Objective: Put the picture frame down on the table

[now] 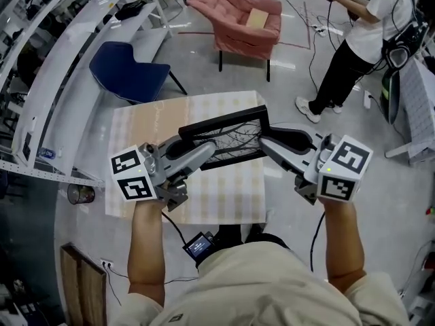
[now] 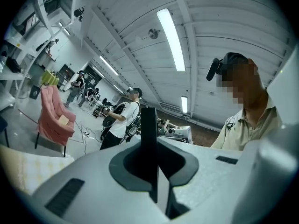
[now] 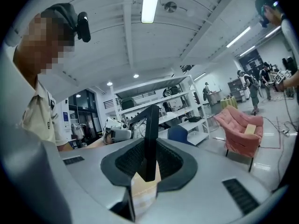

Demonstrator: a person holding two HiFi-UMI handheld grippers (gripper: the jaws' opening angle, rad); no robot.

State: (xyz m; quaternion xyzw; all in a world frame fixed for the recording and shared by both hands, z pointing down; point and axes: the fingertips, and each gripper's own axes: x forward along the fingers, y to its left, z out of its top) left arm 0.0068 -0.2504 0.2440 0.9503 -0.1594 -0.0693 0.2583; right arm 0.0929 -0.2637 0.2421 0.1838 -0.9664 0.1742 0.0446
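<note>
One table (image 1: 139, 199) fills the middle of the head view, covered by a pale cloth checked in cream and faint orange. Beyond it, at the top centre, stands a pink armchair (image 1: 241, 15) with a tan cushion on its seat. A dark blue chair (image 1: 129, 70) sits at the upper left, beside the long white shelving. A person in a white shirt and black trousers stands at the upper right. Over the upper middle of the table is the picture frame (image 1: 234, 140). It is a slim black rectangle with a thick dark border, and its panel shows thin, branch-like pale lines on a dark ground. It lies tilted, its right end nearer the top of the view than its left. Whether any edge touches the cloth cannot be told. The left gripper (image 1: 204, 151) reaches in from the lower left and is clamped on the frame's left end. In the left gripper view the black edge stands upright between the dark pads, which press on it from both sides. The right gripper (image 1: 268, 145) comes in from the right and pinches the frame's right end. In its own view a black corner sits squeezed between the ribbed pads.
</note>
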